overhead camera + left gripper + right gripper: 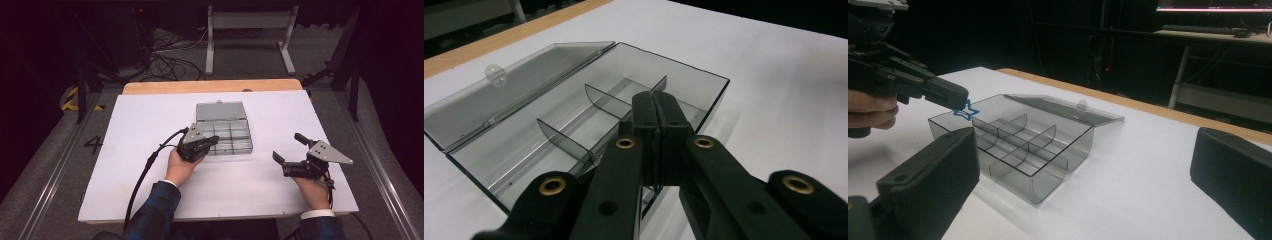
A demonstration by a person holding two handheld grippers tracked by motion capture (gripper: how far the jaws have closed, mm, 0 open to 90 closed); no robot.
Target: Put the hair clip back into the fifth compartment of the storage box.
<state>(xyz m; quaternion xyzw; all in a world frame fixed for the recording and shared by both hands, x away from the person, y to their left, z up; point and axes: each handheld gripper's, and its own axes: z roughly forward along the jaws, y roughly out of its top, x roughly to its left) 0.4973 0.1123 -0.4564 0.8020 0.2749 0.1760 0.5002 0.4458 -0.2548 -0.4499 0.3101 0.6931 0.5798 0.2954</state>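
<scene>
**Blue star poised over the open box**

The left hand-held gripper (214,141) is clamped shut on a small blue star (965,111), holding it just above the near edge of the clear divided box (226,135). That box sits mid-counter (150,125), lid (509,85) folded flat behind it, compartments bare as far as can be seen. Over on the right, the right hand-held gripper (289,147) rests on the counter, jaws spread wide, holding nothing, well apart from the box.

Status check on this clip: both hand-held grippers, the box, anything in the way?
Left hand-held gripper shut on blue star, over open divided box. Right hand-held gripper open, apart. Nothing blocking.
</scene>
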